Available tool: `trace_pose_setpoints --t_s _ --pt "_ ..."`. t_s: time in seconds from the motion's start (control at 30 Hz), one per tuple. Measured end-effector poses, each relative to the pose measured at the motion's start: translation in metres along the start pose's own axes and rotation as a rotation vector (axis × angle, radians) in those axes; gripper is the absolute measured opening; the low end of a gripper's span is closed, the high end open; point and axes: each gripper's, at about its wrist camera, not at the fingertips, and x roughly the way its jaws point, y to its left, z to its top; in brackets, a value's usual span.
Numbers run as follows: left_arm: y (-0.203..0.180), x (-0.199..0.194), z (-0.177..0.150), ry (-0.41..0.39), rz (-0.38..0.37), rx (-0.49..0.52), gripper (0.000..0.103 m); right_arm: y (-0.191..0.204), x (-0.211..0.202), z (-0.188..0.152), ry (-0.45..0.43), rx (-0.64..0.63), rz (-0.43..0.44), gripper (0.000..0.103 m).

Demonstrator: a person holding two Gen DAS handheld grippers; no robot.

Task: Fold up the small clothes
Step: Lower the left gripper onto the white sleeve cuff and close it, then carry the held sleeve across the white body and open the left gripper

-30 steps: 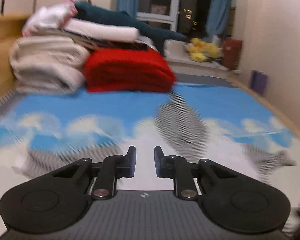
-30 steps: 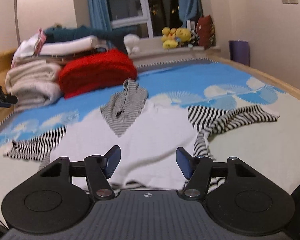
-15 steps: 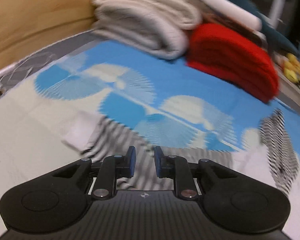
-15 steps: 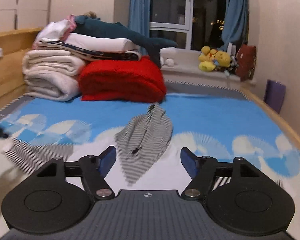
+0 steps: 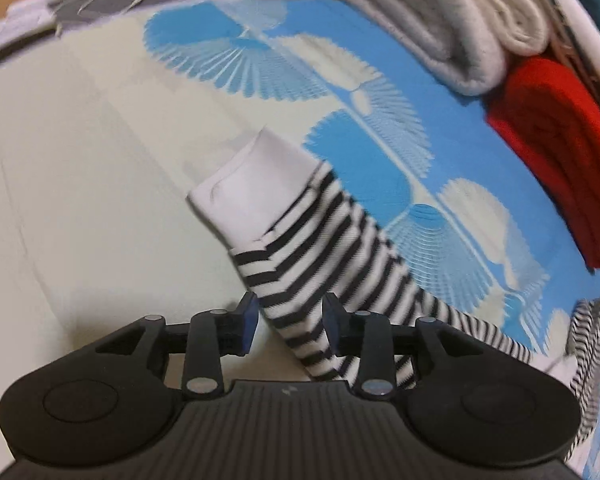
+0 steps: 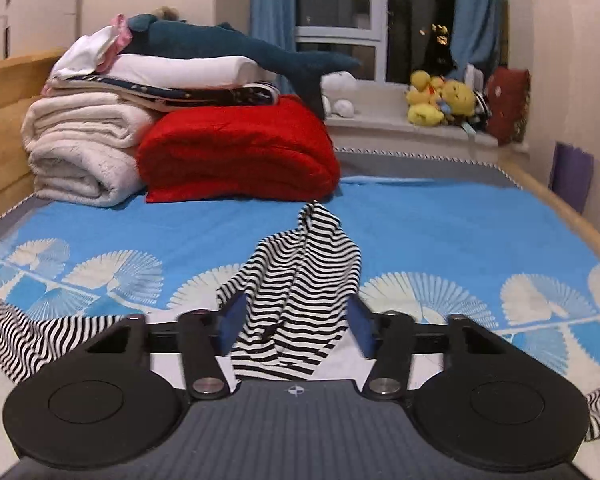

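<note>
My left wrist camera tilts steeply down, close over the striped sleeve [image 5: 320, 240] on the bed [image 5: 80, 160]. My right wrist camera looks almost level across the bed toward the window [image 6: 340, 20], farther back. Both views share the red blanket [image 6: 236, 152] and the cream folded stack [image 6: 80, 148].

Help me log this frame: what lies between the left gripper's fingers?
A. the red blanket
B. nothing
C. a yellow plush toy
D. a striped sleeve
D: in the left wrist view the striped sleeve, white cuff beyond, runs between the opening jaws of the left gripper, pads not yet pressing it.
</note>
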Motion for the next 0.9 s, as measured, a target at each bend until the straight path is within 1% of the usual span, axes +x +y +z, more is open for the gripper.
trace_pose_setpoints --t_s 0.1,0.13,0.17,0.2,0.23,0.27,0.3,0.33,0.37,0.4,0.47,0.53,0.57,0.6,0.63,0.7,0.73,0.77,0.8,0.83,0.9 --pt "0.005 0.020 0.003 0.022 0.020 -0.048 0.039 -0.012 0.010 -0.002 0.036 0.055 -0.009 0.048" --pt "0.007 0.025 0.003 0.026 0.036 -0.067 0.037 -0.017 0.012 -0.003 0.045 0.071 -0.011 0.048" --pt "0.009 0.029 0.004 0.026 0.042 -0.080 0.031 -0.019 0.014 -0.002 0.051 0.082 -0.015 0.049" --pt "0.009 0.028 0.004 0.013 0.056 -0.087 0.004 -0.022 0.014 -0.002 0.054 0.093 -0.019 0.049" --pt "0.005 0.025 0.005 -0.003 0.073 -0.085 0.000 -0.026 0.014 -0.002 0.054 0.099 -0.021 0.049" --pt "-0.002 0.016 0.006 -0.034 0.088 -0.074 0.000 -0.029 0.013 -0.002 0.053 0.105 -0.023 0.049" --pt "-0.015 0.003 0.006 -0.082 0.102 -0.042 0.000 -0.033 0.013 -0.002 0.052 0.113 -0.029 0.049" --pt "-0.034 -0.011 0.004 -0.134 0.101 0.011 0.000 -0.034 0.013 -0.001 0.053 0.117 -0.031 0.049" --pt "-0.054 -0.026 0.001 -0.177 0.081 0.065 0.000 -0.038 0.013 -0.002 0.057 0.127 -0.032 0.049" --pt "-0.076 -0.042 -0.005 -0.218 0.044 0.116 0.000 -0.041 0.013 -0.002 0.062 0.135 -0.030 0.049" --pt "-0.126 -0.077 -0.025 -0.272 -0.087 0.212 0.000 -0.046 0.015 -0.004 0.083 0.157 -0.013 0.049" --pt "-0.171 -0.103 -0.053 -0.270 -0.232 0.305 0.000 -0.052 0.017 -0.005 0.106 0.203 0.008 0.046" --pt "-0.195 -0.118 -0.072 -0.254 -0.317 0.357 0.000 -0.056 0.018 -0.007 0.118 0.230 0.017 0.043" --pt "-0.217 -0.130 -0.094 -0.226 -0.406 0.418 0.000 -0.059 0.018 -0.008 0.129 0.250 0.021 0.042" --pt "-0.239 -0.140 -0.117 -0.185 -0.490 0.485 0.001 -0.062 0.020 -0.010 0.141 0.268 0.018 0.041" --pt "-0.270 -0.153 -0.159 -0.099 -0.596 0.607 0.003 -0.070 0.022 -0.014 0.171 0.314 0.007 0.041" --pt "-0.285 -0.156 -0.180 -0.033 -0.638 0.685 0.005 -0.076 0.023 -0.016 0.188 0.347 0.010 0.041" --pt "-0.293 -0.157 -0.191 0.009 -0.643 0.731 0.006 -0.080 0.025 -0.020 0.209 0.380 0.012 0.042" --pt "-0.297 -0.161 -0.197 0.033 -0.627 0.749 0.006 -0.086 0.028 -0.024 0.237 0.420 0.010 0.042" --pt "-0.297 -0.165 -0.194 0.048 -0.603 0.737 0.008 -0.091 0.031 -0.028 0.264 0.459 0.008 0.042" --pt "-0.291 -0.168 -0.178 0.063 -0.544 0.668 0.008 -0.102 0.037 -0.039 0.326 0.561 0.012 0.043"
